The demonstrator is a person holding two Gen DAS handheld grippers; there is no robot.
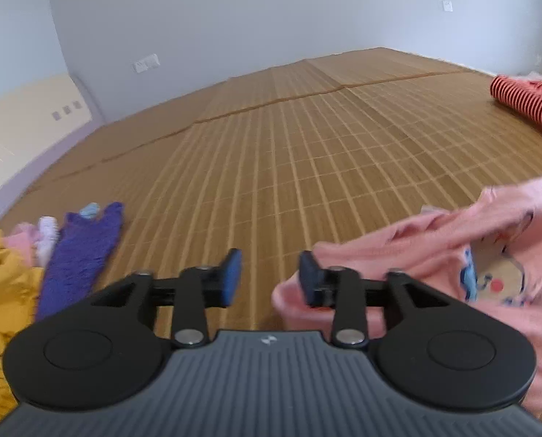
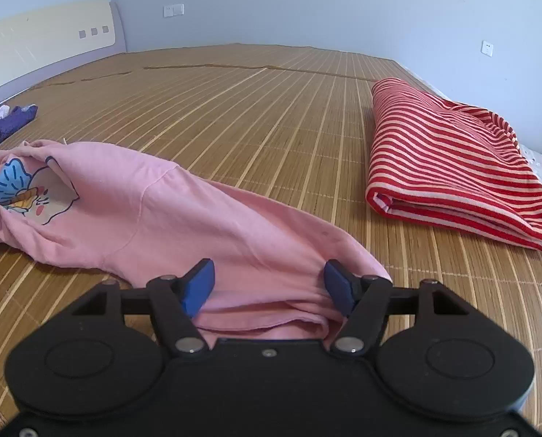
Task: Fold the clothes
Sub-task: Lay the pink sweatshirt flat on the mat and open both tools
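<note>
Pink shirt lies crumpled at the lower left of the bamboo mat. Its cloth bunches between the wide right claw. Left claw gapes empty.

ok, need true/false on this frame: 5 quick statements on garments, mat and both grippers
1. The striped garment is folded. True.
2. The left gripper is clamped on the pink garment. False: its jaws stand apart with only the bamboo mat between them; the pink cloth lies beside its right finger.
3. Pink cloth lies between the jaws of the right gripper. True; the jaws stand wide, and the pads do not visibly pinch it.
4. The pink garment is plain. False: it bears a cartoon print.
5. The purple garment lies on top of the striped one. False: they are at opposite sides of the mat.
</note>
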